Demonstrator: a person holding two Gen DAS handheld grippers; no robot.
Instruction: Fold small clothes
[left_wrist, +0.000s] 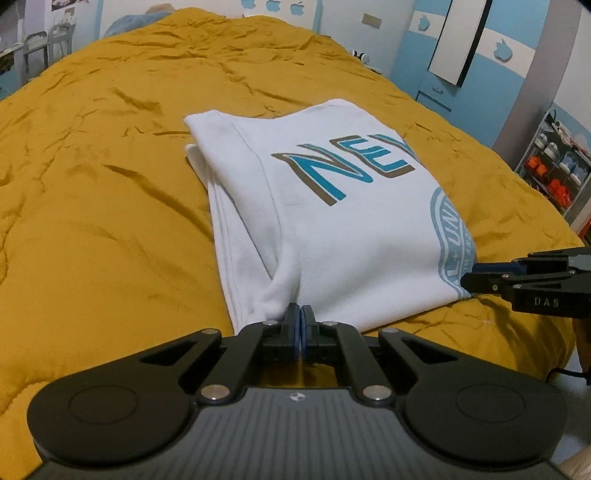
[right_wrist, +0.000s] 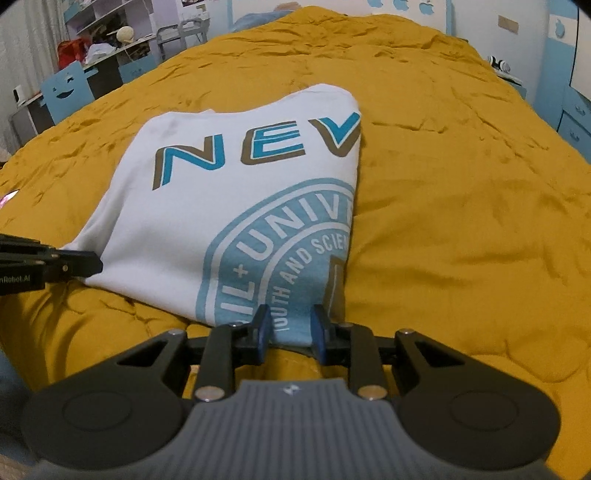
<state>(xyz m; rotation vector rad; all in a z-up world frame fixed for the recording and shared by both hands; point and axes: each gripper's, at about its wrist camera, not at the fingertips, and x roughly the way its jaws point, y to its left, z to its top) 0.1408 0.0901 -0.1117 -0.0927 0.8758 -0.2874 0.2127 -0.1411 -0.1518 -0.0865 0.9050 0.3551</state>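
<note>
A white T-shirt (left_wrist: 332, 206) with blue "NEV" lettering and a round light-blue seal lies folded lengthwise on the mustard bedspread (left_wrist: 92, 184). My left gripper (left_wrist: 300, 314) is shut on the shirt's near left corner, where the cloth bunches. In the right wrist view the shirt (right_wrist: 229, 206) fills the middle. My right gripper (right_wrist: 290, 325) has its jaws a little apart, with the shirt's near right edge between the blue pads (right_wrist: 263, 328). The right gripper shows at the right edge of the left wrist view (left_wrist: 476, 275), and the left gripper at the left edge of the right wrist view (right_wrist: 98, 264).
The bedspread (right_wrist: 461, 184) stretches far beyond the shirt on all sides. A blue wardrobe (left_wrist: 461, 48) and a shelf rack (left_wrist: 557, 166) stand to the right of the bed. A desk with clutter (right_wrist: 92, 48) stands at the far left.
</note>
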